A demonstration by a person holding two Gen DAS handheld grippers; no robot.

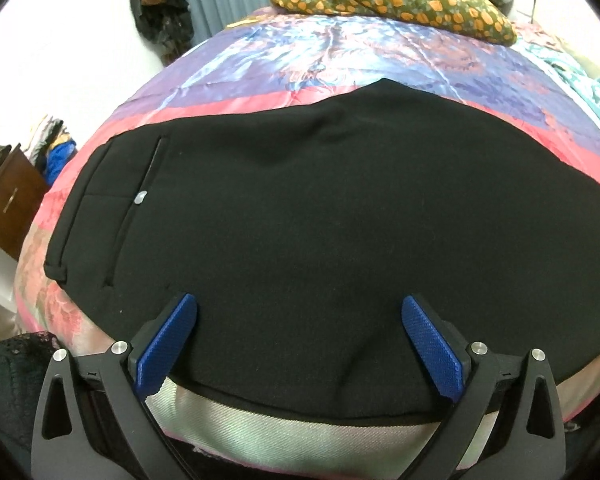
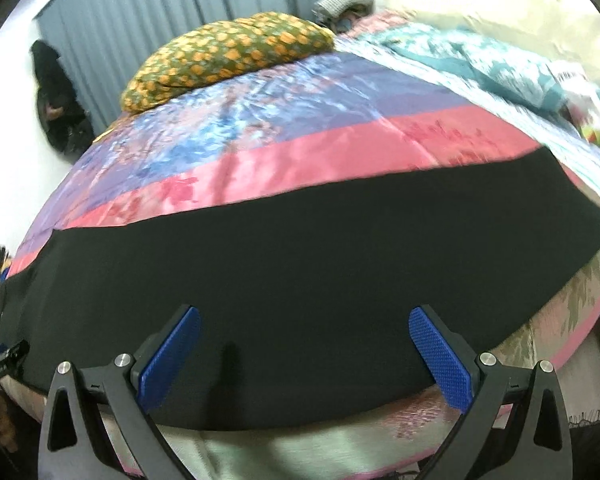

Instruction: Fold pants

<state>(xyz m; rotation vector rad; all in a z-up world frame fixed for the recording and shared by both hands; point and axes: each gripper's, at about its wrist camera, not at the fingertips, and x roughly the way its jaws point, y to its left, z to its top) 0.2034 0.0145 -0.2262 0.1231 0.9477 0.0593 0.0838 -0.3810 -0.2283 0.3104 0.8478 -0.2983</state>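
We found the black woven pants (image 1: 300, 220) lying flat along the near edge of the bed, on its shiny pink, purple and blue patchwork quilt (image 1: 260, 64), apparently already halved lengthwise, one leg over the other. The left hand-held gripper (image 1: 300, 312) hung over the waist end with its blue pads spread wide and nothing between them; the right hand-held gripper (image 2: 304, 320) stood equally spread over the leg, also empty.

To fold well from here, we judged each gripper should come down on the near hem edge, pinch both layers together, and lift evenly so the cloth did not slide apart on the slick quilt. Carrying the leg end across to the waist looked the sensible fold.

The left wrist view showed the back pocket (image 1: 112, 184) with its small pale button at centre left, and a brown wooden cabinet (image 1: 8, 200) at the left edge. The right wrist view alone showed the cuff end (image 2: 580, 208) at the right, though blurred. Both showed the olive, orange-spotted cushion (image 2: 228, 64) at the top.
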